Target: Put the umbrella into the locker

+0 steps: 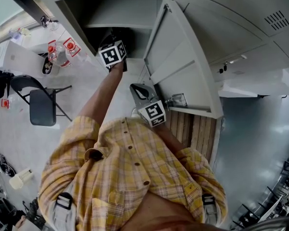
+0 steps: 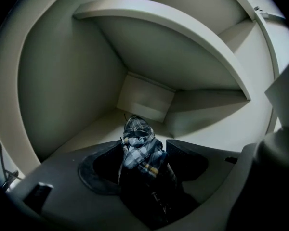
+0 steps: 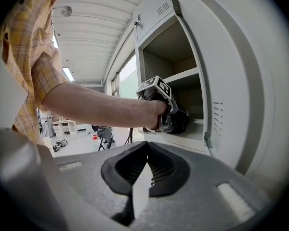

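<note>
Left tool (image 2: 145, 154) gapes round umbrella (image 2: 137, 133) on locker floor (image 2: 97, 129).

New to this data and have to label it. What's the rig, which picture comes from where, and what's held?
There is no robot. A person in a yellow plaid shirt holds a two-jaw tool in each hand. The head view looks down from a camera on the person's head. The other two views ride on the tools and look along their jaws. The left tool reaches into an open grey locker, below its shelf. A folded plaid umbrella lies between its jaws on the locker floor. The jaws stand wide and don't seem to press it. The right tool is outside by the open door, jaws together, holding nothing. The marker cubes belong to the tools.
</note>
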`<state>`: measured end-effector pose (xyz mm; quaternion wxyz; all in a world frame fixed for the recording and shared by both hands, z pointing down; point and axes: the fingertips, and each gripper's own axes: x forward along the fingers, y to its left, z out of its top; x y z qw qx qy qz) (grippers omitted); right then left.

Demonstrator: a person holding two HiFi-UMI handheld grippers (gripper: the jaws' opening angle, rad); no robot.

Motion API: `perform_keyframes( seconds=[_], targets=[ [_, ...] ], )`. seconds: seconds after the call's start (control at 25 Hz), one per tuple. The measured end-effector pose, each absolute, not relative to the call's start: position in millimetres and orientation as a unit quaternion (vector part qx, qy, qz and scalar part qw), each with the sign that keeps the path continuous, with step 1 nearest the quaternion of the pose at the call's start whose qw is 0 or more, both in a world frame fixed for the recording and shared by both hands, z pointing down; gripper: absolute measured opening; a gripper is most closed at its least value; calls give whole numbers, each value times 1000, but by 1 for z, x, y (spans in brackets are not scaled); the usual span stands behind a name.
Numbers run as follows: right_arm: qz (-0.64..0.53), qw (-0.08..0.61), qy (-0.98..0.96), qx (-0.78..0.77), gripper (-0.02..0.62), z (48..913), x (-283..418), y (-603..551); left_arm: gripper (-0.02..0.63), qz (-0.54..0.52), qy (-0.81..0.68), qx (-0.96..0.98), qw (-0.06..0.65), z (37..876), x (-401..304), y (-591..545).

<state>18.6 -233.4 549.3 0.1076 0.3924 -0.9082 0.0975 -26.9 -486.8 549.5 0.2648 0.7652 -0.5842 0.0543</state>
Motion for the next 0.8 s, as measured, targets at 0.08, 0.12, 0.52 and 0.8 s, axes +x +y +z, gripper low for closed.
perform_keyframes(
  seconds=[0.08, 0.12, 0.52, 0.8],
  targets=[
    [97, 107, -908, 394, -3, 551, 20, -233, 268, 51, -582, 768, 264, 550, -26, -486],
    [96, 108, -907, 396, -3, 554, 21, -233, 268, 51, -581, 769, 264, 549, -25, -485],
    [98, 111, -906, 397, -3, 556, 17, -225, 268, 34, -568, 778, 267, 536, -24, -471],
    [91, 107, -906, 400, -3, 553, 14, -219, 249, 21, -569, 774, 278, 528, -30, -456]
  ],
)
